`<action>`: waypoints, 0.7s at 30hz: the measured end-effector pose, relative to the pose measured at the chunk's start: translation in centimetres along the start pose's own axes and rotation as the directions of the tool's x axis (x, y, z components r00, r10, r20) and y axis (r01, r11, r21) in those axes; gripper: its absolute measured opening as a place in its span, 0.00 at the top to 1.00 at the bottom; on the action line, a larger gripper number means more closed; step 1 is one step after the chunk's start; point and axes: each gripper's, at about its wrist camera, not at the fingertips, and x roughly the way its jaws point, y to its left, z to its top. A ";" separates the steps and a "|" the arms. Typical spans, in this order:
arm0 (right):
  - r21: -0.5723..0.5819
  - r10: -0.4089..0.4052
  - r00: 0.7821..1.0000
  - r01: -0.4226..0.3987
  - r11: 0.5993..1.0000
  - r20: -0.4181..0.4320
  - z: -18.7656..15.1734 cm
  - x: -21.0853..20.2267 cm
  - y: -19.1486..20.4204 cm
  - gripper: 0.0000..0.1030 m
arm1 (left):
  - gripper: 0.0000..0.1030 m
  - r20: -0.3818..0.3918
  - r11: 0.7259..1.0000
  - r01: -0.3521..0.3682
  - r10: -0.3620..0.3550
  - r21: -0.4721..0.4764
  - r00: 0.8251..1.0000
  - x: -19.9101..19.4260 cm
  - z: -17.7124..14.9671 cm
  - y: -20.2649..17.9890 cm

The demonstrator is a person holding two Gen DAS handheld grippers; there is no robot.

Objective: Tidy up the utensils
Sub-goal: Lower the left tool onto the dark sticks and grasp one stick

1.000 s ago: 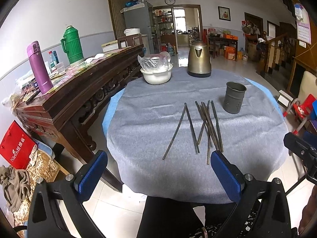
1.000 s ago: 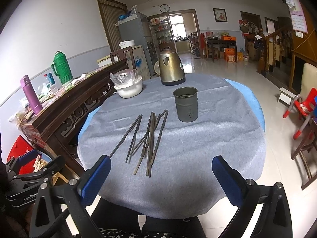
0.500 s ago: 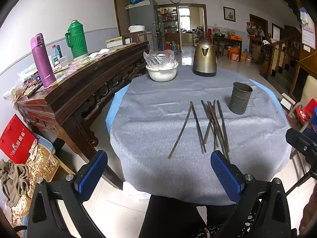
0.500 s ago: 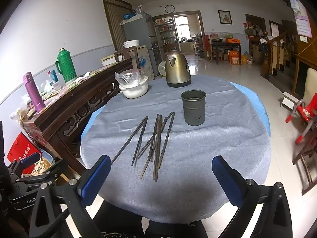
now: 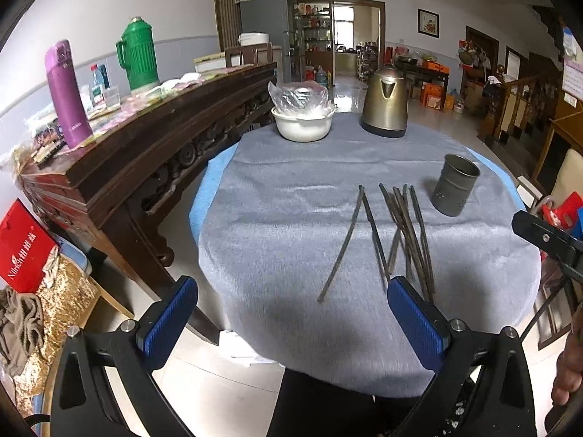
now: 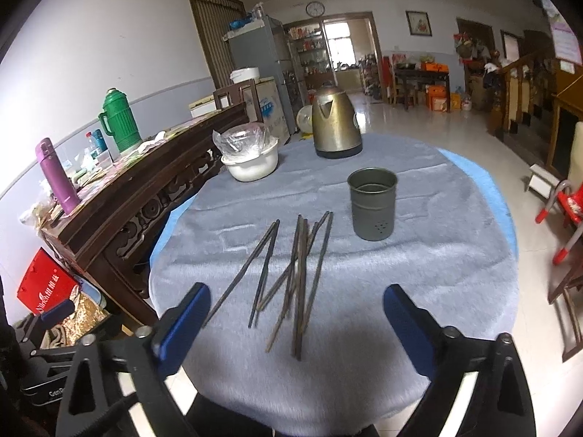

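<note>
Several dark chopsticks (image 5: 404,233) (image 6: 298,273) lie loose and crossed on the grey cloth of a round table (image 5: 291,218) (image 6: 419,273). A grey metal utensil holder (image 5: 453,185) (image 6: 372,207) stands upright just right of them, with nothing showing in it. My left gripper (image 5: 291,309) hovers open over the table's near edge, holding nothing. My right gripper (image 6: 295,322) hangs above the chopsticks' near ends. Its jaws are closing but stand wide, and the pads touch nothing. Part of the right gripper (image 5: 546,236) shows at the right edge of the left wrist view.
A brass-coloured kettle (image 5: 386,102) (image 6: 335,123) and a white bowl under a plastic bag (image 5: 302,120) (image 6: 251,164) stand at the table's far side. A dark wooden sideboard (image 5: 145,127) with flasks runs along the left. A red chair (image 6: 568,204) stands at the right.
Both grippers have come forward toward the table, so the chopsticks and holder sit nearer. The right gripper's fingers stand slightly closer together.
</note>
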 end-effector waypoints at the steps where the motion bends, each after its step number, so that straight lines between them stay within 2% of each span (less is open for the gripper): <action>1: 0.000 0.001 1.000 -0.001 1.000 -0.006 0.3 0.7 0.0 0.15 | 0.00 -0.012 1.000 0.014 -0.014 -0.006 1.000 0.8 0.4 0.2; 4: -0.007 -0.006 1.000 0.006 1.000 -0.014 1.7 3.5 -0.4 0.23 | 0.00 -0.073 0.997 0.067 -0.069 -0.033 0.995 4.3 1.9 0.7; 9: 0.038 -0.006 0.992 0.011 0.999 -0.129 3.5 11.3 -2.3 0.57 | 0.01 -0.183 0.988 0.152 -0.153 -0.020 0.971 11.4 4.7 0.0; 11: 0.057 -0.010 0.986 0.020 0.998 -0.166 3.8 14.3 -3.1 0.61 | 0.06 -0.222 0.981 0.195 -0.190 -0.001 0.956 14.1 5.6 -0.7; 13: 0.065 -0.029 0.980 0.043 0.997 -0.197 4.0 17.1 -3.7 0.62 | 0.22 -0.282 0.975 0.221 -0.211 0.004 0.936 17.2 6.5 -1.5; 14: 0.071 -0.038 0.977 0.054 0.996 -0.211 4.2 18.2 -4.0 0.62 | 0.24 -0.299 0.971 0.238 -0.226 0.005 0.927 18.1 6.7 -1.8; 18: 0.083 -0.072 0.965 0.095 0.992 -0.254 5.1 22.0 -4.8 0.64 | 0.44 -0.387 0.949 0.314 -0.286 0.010 0.877 22.5 8.0 -3.5; 21: 0.054 -0.127 0.952 0.147 0.988 -0.279 6.1 24.1 -4.6 0.67 | 0.46 -0.432 0.939 0.343 -0.307 0.006 0.848 24.7 8.4 -4.3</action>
